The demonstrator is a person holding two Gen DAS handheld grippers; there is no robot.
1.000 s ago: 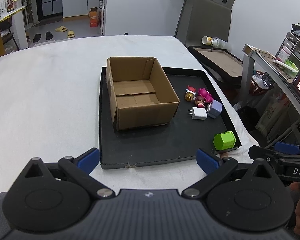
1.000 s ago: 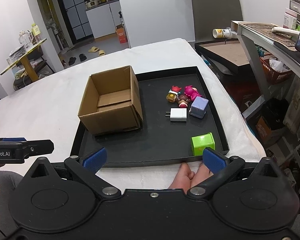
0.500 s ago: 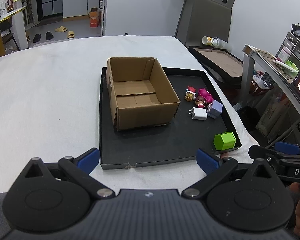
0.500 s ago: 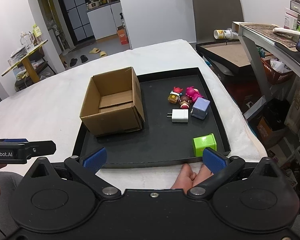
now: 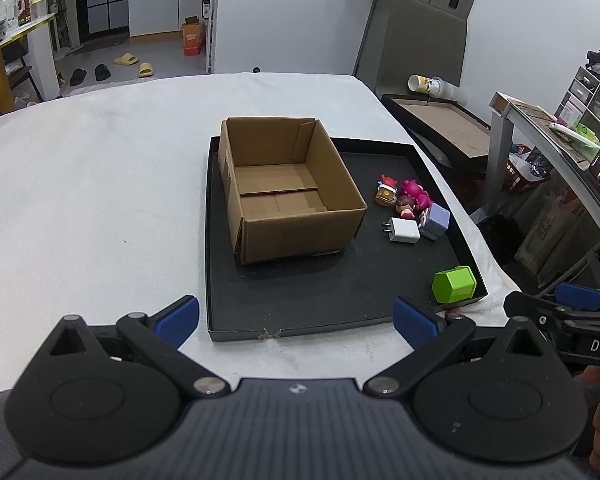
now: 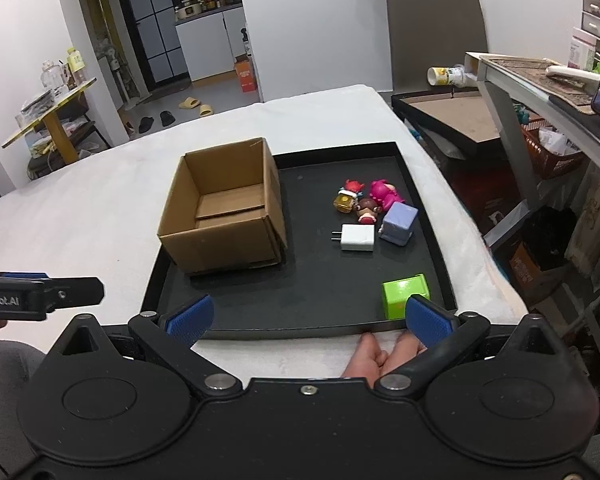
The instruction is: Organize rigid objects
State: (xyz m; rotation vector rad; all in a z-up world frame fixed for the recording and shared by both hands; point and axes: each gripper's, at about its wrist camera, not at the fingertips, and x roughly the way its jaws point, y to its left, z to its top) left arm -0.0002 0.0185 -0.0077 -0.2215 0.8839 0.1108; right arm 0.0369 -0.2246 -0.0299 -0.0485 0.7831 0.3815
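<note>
- A black tray (image 5: pixel 220 240) is lying on a tabletop covered with a white cloth (image 5: pixel 100 184), near its right edge.
- An open, empty cardboard box (image 5: pixel 288 188) is sitting in the left half of the tray.
- Small toy figures (image 6: pixel 364 200) are clustering toward the tray's far right, with a white charger plug (image 6: pixel 358 237) and a lilac cube (image 6: pixel 398 223) just beside them.
- A green block (image 6: pixel 404 294) is resting alone in the tray's near right corner.
- The left gripper (image 5: pixel 296 320) is hovering above the tray's near edge, its jaws spread wide and holding nothing.
- The right gripper (image 6: pixel 308 320) is hovering over the same near edge, its jaws also wide apart and empty; its right blue pad is overlapping the green block in the right wrist view.
- Bare toes (image 6: pixel 374 358) are showing just below the tray's near edge.
</note>
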